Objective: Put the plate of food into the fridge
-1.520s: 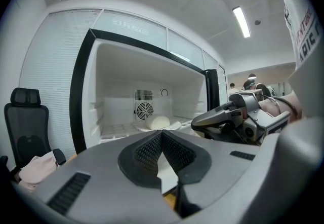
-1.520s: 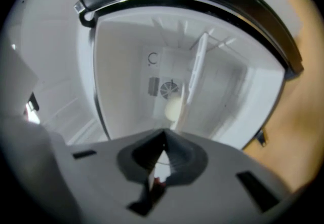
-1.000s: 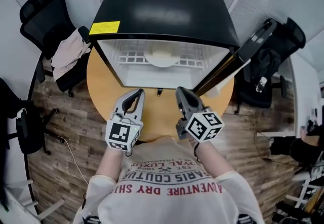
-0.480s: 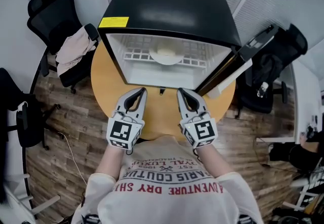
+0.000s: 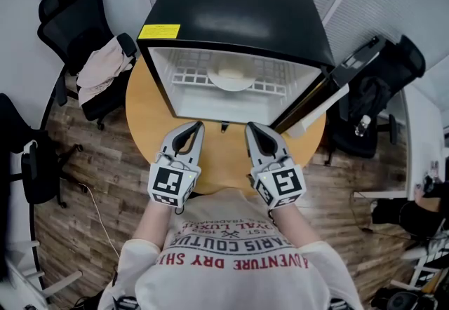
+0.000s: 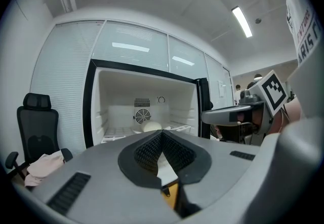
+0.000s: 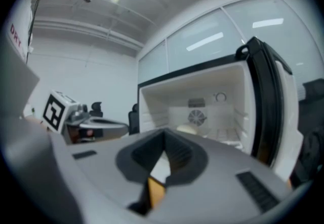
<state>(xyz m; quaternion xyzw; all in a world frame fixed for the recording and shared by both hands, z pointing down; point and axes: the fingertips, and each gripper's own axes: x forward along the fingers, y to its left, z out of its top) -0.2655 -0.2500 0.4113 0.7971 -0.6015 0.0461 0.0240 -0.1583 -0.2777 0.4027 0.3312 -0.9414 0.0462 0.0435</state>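
Inside open fridge [image 5: 238, 15], plate of food [image 5: 230, 78].

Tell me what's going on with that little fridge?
A person holds a gripper in each hand. The left gripper and right gripper are both shut and empty, over the round table before the open fridge. The plate of food sits on the wire shelf inside.

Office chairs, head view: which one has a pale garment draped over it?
The black chair left of the fridge, beside the round table; only it carries a pinkish garment.
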